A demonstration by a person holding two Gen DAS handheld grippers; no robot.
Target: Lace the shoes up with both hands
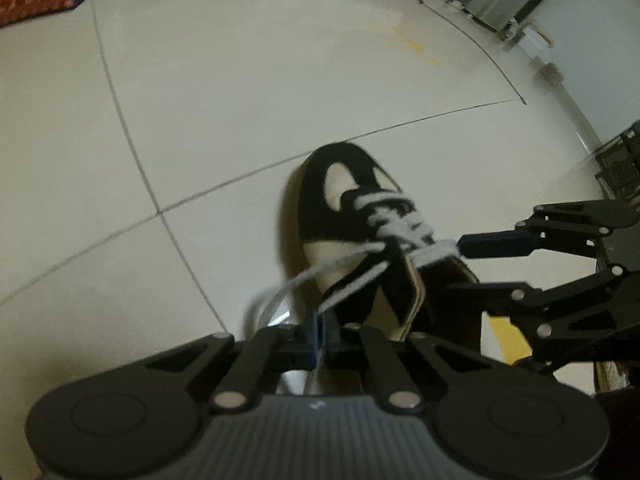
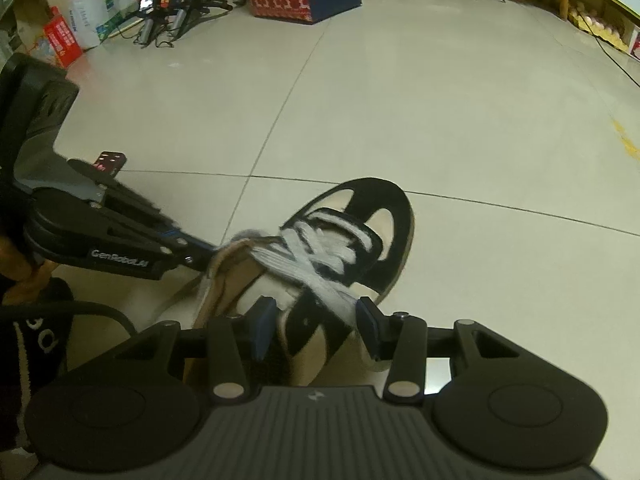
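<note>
From the left wrist I see my left tool (image 1: pixel 320 334) with its pads together on a strand of the white lace (image 1: pixel 340 264), which runs up and away from the tool to the eyelets of the black-and-cream shoe (image 1: pixel 340 200) on the tiled floor (image 1: pixel 200 100). The shoe's long axis points away from me, toe far, tilted slightly right. The right tool (image 1: pixel 472 246) comes in from the right, one finger just at the lace's other strand.

From the right wrist, my right tool (image 2: pixel 316 320) stands half apart, straddling the shoe's near side; whether its pads press on the shoe or the lace end I cannot tell. The left tool (image 2: pixel 208 250) sits at the collar, left of the shoe. The left is nearer the free strand, so I judge the next pull runs back along that strand, toward me.
</note>
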